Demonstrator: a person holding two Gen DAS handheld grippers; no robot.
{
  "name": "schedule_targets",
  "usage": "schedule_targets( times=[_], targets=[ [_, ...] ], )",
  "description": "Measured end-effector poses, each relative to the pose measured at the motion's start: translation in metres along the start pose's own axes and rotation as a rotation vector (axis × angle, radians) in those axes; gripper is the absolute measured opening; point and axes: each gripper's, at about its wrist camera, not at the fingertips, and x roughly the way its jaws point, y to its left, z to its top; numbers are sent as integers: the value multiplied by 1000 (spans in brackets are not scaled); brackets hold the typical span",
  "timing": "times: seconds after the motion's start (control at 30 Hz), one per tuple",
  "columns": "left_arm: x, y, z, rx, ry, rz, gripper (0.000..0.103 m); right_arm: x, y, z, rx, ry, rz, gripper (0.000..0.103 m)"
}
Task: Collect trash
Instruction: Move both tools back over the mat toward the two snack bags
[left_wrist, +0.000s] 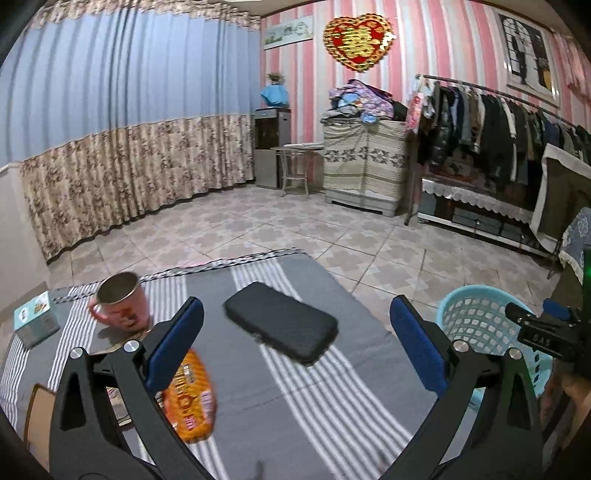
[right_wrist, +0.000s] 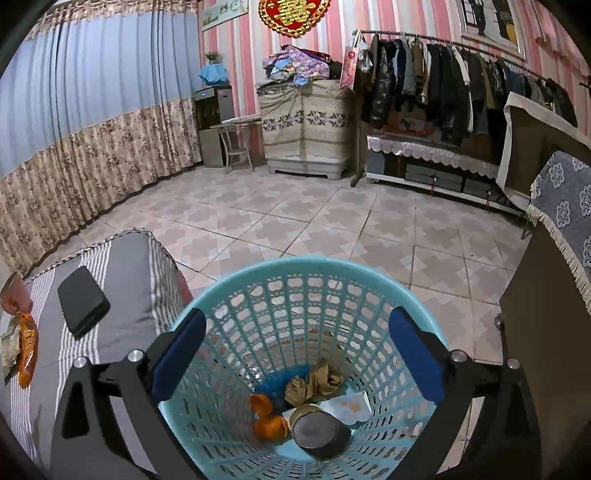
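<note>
My left gripper (left_wrist: 297, 332) is open above the striped table cloth (left_wrist: 295, 406). An orange snack wrapper (left_wrist: 192, 398) lies by its left finger (left_wrist: 177, 343), untouched. My right gripper (right_wrist: 297, 343) is open and empty over the light blue basket (right_wrist: 236, 284). In the basket lie orange peel (right_wrist: 267, 419), a crumpled brown wrapper (right_wrist: 314, 382), a tin can (right_wrist: 319, 430) and white paper (right_wrist: 347, 406). The basket (left_wrist: 476, 321) and right gripper (left_wrist: 535, 328) also show in the left wrist view.
A black phone case (left_wrist: 282, 326) lies mid-table, a pink mug (left_wrist: 120, 304) and a small box (left_wrist: 35, 319) at the left. The wrapper (right_wrist: 26, 345), phone (right_wrist: 83, 301) and mug (right_wrist: 13, 293) show in the right view. A brown cabinet (right_wrist: 546, 332) stands right of the basket.
</note>
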Motion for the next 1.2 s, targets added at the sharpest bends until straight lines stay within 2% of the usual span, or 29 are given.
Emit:
schedule_targets(
  times=[0.27,0.53,0.8,0.9,1.07,1.2],
  targets=[
    [-16,48,-14,-44,-9,97,97,-23,43,2,-48,-59,75,98],
    [-28,102,-33,-106,12,167,97,-32,111,-14,-121,-33,190,98],
    [-35,143,-44,-125,27,234,97,-33,154,-29,-185,1,231,98],
    [-37,157,-49,-142,47,247,97,-31,162,-29,-185,38,258,98],
    [-32,177,-59,-159,114,281,97,-33,182,-9,-130,31,295,98],
    [-22,185,-66,-145,160,291,97,-20,211,-8,-191,48,324,98]
  ],
)
